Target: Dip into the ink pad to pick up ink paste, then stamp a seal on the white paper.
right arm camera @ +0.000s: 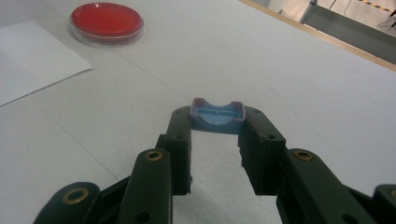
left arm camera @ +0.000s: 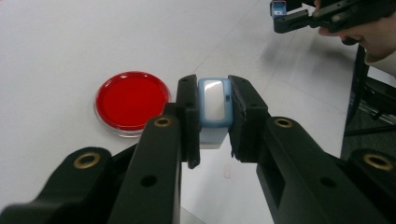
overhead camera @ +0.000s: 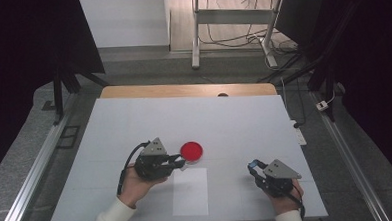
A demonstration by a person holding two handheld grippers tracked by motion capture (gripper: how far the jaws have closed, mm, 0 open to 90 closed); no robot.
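The near edge of the white table [overhead camera: 109,119] runs just in front of both forearms in the high view. A white sheet of paper [overhead camera: 190,192] lies flat at that edge, between the two hands, reaching almost to the table's front border. The surface to either side of the sheet is bare white board.

The right gripper [overhead camera: 255,166] sits near the front right corner of the table, with the right side edge close beside it and open board ahead of it and to its left. Its jaws are clamped on a small blue cap-shaped piece [right arm camera: 217,116], held at the very tips; the piece spans the gap between the two pads, and its hollow side faces the camera in the right gripper view. The piece hangs clear of the table.

The left gripper [overhead camera: 180,163] lies left of centre, just beyond the far left corner of the paper, pointing to the right. Its jaws are closed on a small blue-framed white block [left arm camera: 215,105], gripped on both sides by the pads, with the block's glossy face turned upward in the left gripper view.

The red petri dish [overhead camera: 191,151] rests flat on the table just beyond the left gripper's tips, near them but apart. Past the dish, the table is open white surface up to its far wooden edge [overhead camera: 188,90].
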